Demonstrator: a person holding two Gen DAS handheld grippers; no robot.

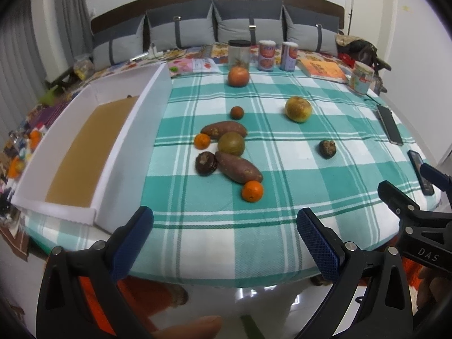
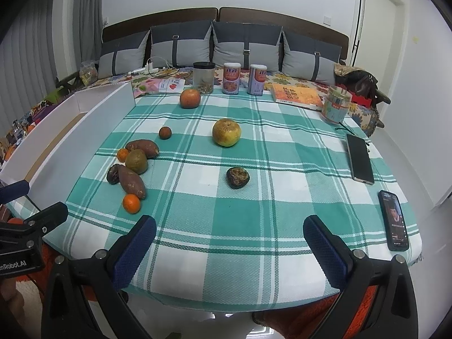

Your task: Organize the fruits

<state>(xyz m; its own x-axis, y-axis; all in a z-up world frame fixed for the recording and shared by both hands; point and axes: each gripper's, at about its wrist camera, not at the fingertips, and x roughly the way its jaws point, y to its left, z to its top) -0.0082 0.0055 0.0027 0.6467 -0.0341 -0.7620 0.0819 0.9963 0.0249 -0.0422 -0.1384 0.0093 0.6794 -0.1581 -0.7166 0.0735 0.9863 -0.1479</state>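
Both the left gripper (image 1: 224,227) and the right gripper (image 2: 229,236) hover at the near edge of the teal plaid tablecloth (image 2: 240,214) with jaws spread wide and nothing between them. Beyond them, a mandarin (image 1: 252,191), two sweet potatoes (image 1: 238,167), a dark shrivelled fruit (image 1: 206,163) and a greenish citrus (image 1: 231,143) cluster just beside the white tray (image 1: 124,141). Farther back lie a yellow-green orange (image 2: 226,132) and a red-orange fruit (image 2: 190,98), near the canisters (image 2: 231,78).

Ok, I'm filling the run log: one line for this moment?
phase: not started | left gripper: open, empty | right gripper: open, empty | fruits: loose on tablecloth | white tray: no fruit visible
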